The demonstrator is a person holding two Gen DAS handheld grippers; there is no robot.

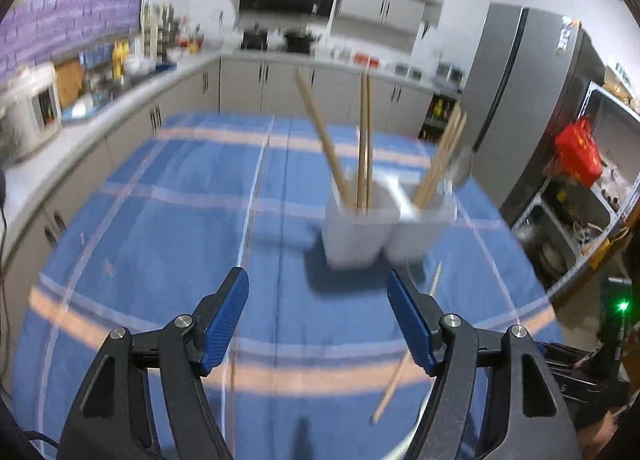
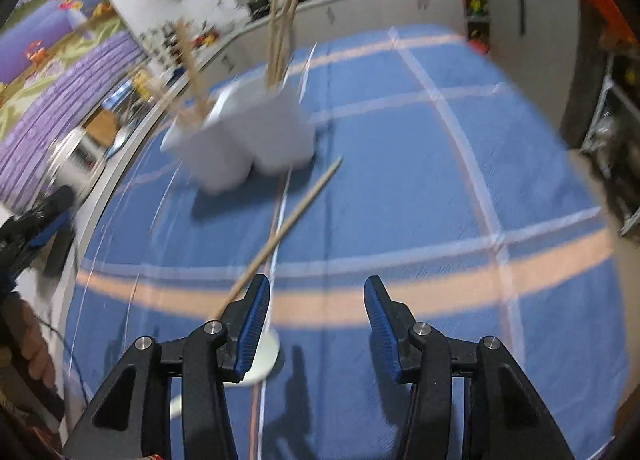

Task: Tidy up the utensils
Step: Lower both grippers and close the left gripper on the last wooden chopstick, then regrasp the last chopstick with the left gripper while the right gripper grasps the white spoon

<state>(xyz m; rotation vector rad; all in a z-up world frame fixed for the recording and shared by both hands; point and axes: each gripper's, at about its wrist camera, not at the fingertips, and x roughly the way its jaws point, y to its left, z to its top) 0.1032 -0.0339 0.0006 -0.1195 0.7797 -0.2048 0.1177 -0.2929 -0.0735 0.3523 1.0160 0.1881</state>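
Note:
A white utensil holder (image 1: 360,228) with side-by-side cups stands on the blue checked tablecloth (image 1: 160,220), and several wooden chopsticks (image 1: 365,140) stand upright in it. One loose chopstick (image 1: 404,356) lies on the cloth near its right front. My left gripper (image 1: 317,276) is open and empty, short of the holder. In the right wrist view the holder (image 2: 248,140) is at the upper left, and the loose chopstick (image 2: 296,212) runs diagonally toward my left finger. My right gripper (image 2: 316,284) hangs open over the cloth, empty. A white spoon-like piece (image 2: 264,356) lies partly hidden under its left finger.
A grey kitchen counter (image 1: 100,108) crowded with appliances and bottles curves along the left and back. A steel fridge (image 1: 520,100) and a shelf with a red bag (image 1: 578,150) stand to the right. A hand (image 2: 32,344) shows at the left edge.

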